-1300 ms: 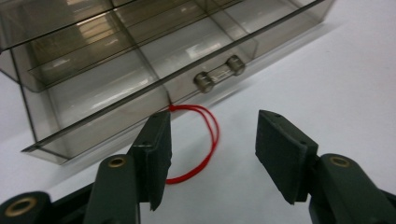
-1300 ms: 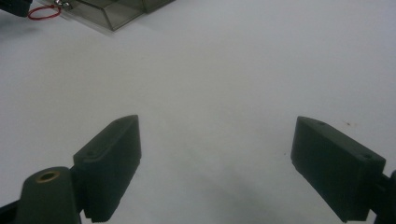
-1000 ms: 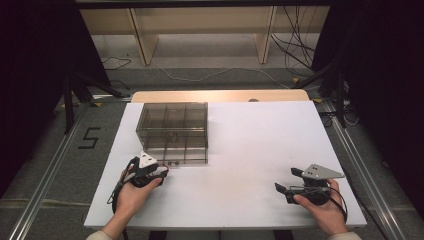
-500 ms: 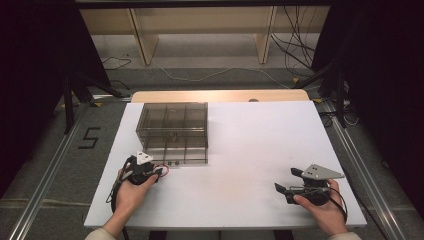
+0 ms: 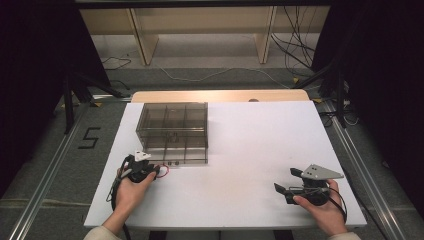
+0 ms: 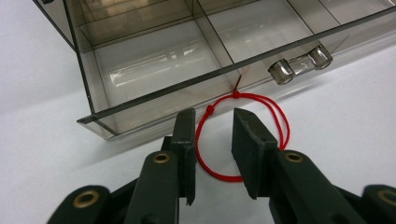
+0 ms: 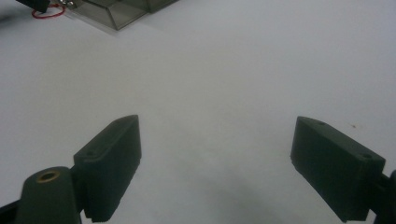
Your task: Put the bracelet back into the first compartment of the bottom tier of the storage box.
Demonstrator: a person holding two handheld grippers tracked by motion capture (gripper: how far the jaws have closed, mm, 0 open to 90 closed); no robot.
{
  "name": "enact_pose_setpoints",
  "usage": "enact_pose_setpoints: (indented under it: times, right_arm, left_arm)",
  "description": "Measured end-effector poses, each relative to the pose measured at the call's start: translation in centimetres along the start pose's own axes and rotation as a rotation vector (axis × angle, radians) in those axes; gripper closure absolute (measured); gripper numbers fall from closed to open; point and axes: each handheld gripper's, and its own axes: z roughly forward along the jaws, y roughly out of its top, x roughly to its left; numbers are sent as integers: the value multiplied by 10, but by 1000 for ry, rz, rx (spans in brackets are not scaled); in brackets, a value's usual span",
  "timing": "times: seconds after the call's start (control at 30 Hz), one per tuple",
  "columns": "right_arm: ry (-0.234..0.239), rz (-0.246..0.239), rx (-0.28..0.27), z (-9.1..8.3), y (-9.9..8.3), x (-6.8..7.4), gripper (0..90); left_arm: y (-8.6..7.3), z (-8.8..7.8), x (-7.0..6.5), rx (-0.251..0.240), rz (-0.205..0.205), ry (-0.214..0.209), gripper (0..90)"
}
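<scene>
My left gripper (image 6: 212, 140): jaws part-open and just been closing in, w/ a narrow gap between them. A red string loop (image 6: 243, 135) lies flat on the white table (image 6: 336, 116) right in that gap. Its near arc runs between the two pads, its far arc bulges out past the right-hand pad toward 2 o'clock. Small knots sit at 12 o'clock, just beyond the tips. Pads don't look pressed on the string yet; can't tell if one brushes it.

Just past the knots, at 12, the front edge of a smoky clear plastic box (image 6: 154, 70) w/ dividers; the loop's far end touches or nearly touches that edge. A clear latch (image 6: 301, 63) on the box front sits at 1–2 o'clock.

High view: left gripper (image 5: 147, 172) at the box's near-left corner, the red string a small fleck beside it.

My right gripper (image 7: 215, 161): jaws wide apart, nothing between, bare table under them. In the high view it (image 5: 287, 187) rests well apart from the box, near the table's front-right. From it, box and string are far off at 10–11 o'clock.
</scene>
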Motion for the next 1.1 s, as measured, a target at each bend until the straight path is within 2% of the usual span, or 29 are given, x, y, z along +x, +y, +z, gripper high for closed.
enact_pose_setpoints:
  times: [0.3,0.47,0.7,1.1]
  right_arm:
    - [0,4,2,0,0,0,167]
    - [1,1,0,0,0,0,167]
    - [1,1,3,0,0,0,167]
    - [1,-1,3,0,0,0,167]
  left_arm:
    - [2,1,-2,11,-5,6,827]
    - [2,1,-3,10,8,-2,887]
    - [1,1,-2,1,45,-3,889]
    - [0,-1,-4,-1,61,-13,895]
